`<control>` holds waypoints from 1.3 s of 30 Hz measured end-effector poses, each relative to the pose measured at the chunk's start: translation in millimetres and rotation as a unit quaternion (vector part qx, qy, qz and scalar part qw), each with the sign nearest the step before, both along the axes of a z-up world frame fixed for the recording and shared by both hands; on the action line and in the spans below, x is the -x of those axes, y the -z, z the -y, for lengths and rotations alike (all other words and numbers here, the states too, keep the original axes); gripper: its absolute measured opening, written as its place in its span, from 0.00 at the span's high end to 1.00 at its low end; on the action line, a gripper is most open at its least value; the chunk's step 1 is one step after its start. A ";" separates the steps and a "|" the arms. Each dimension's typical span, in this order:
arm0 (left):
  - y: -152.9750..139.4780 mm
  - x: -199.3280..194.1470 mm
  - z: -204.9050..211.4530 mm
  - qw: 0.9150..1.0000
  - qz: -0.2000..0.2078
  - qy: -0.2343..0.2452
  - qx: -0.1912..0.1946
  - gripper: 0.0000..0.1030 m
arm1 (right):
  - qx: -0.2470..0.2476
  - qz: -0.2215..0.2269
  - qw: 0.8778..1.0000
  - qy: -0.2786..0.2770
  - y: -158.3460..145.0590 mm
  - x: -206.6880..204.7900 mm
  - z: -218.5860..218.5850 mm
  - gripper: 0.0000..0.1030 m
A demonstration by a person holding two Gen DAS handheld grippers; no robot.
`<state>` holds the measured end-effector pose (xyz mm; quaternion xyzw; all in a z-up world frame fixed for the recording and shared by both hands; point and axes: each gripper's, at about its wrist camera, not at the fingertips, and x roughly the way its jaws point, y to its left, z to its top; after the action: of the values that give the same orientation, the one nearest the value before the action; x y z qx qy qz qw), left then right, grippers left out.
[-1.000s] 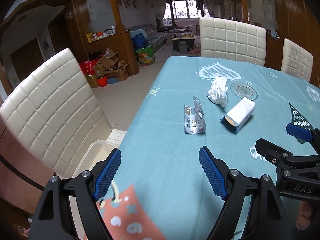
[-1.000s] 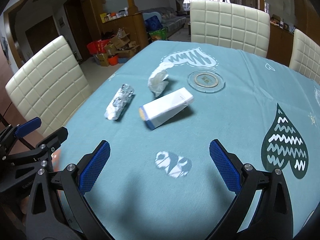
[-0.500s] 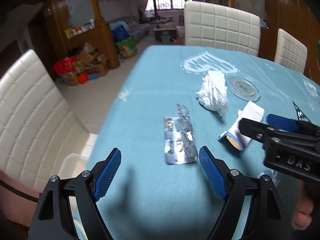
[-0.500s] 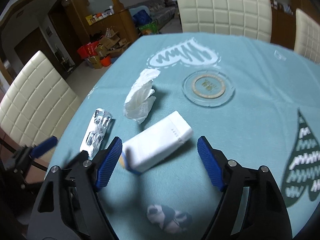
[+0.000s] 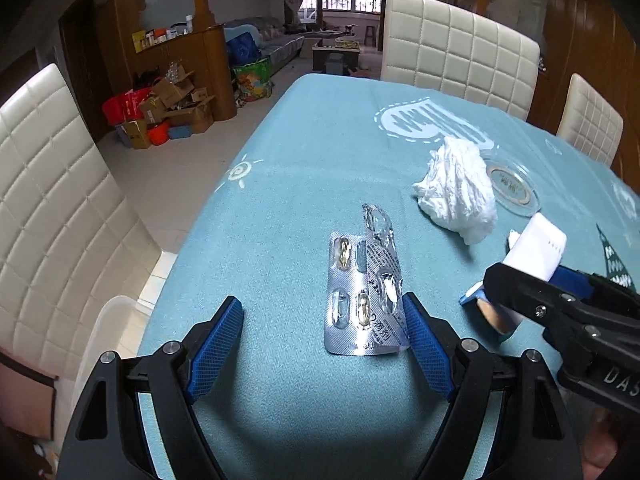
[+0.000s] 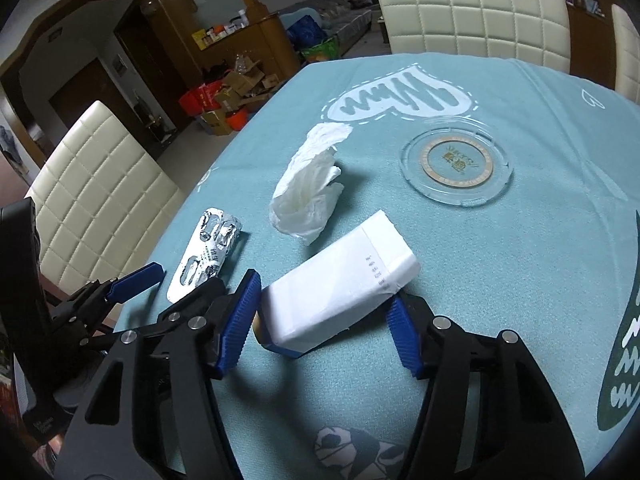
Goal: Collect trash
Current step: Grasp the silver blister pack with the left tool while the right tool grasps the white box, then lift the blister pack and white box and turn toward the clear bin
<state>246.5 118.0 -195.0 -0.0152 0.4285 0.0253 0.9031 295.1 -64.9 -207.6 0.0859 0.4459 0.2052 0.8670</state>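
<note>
Both grippers lowered over separate pieces of trash on the table, neither closed yet.

The left gripper (image 5: 322, 330) stands with fingers apart around the near end of the foil pill sheet (image 5: 364, 294), its right pad just beside the sheet's edge, apparently so a squeeze would pinch the sheet across its width; the right gripper (image 6: 324, 326) is likewise spread, straddling the near end of the white carton (image 6: 338, 282), which lies flat between the pads, contact not certain; the crumpled tissue (image 6: 310, 194) and glass ashtray (image 6: 456, 162) lie beyond, untouched on the teal tablecloth (image 6: 500, 260); half a second ago both grippers sat slightly farther back, and a second ago well short of the trash.
</note>
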 end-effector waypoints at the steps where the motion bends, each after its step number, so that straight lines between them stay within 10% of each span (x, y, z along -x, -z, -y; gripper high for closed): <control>1: -0.5 0.8 0.0 1.000 0.002 0.000 0.002 0.24 | -0.003 -0.001 1.000 -0.001 0.2 0.4 0.2 0.41; 9: 1.2 -1.8 4.7 1.000 -0.004 0.008 -0.005 0.25 | 0.007 0.005 1.000 -0.017 -1.8 4.1 2.3 0.38; 15: -1.6 -1.7 -2.5 1.000 0.004 -0.002 0.003 0.47 | 0.030 0.021 0.998 -0.048 -1.9 13.6 -10.2 0.40; 18: -2.5 -1.3 -3.8 1.000 0.006 -0.004 0.002 0.61 | 0.034 0.022 0.997 -0.070 -2.8 19.8 -19.5 0.68; 39: -12.6 6.5 -5.7 1.000 0.031 0.000 -0.002 0.69 | 0.059 0.045 0.994 -0.080 -5.1 29.7 -28.7 0.76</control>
<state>240.0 123.6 -182.4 -0.0145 0.4003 0.0259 0.9159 265.5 -36.2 -202.5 -0.0107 0.4232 0.2504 0.8707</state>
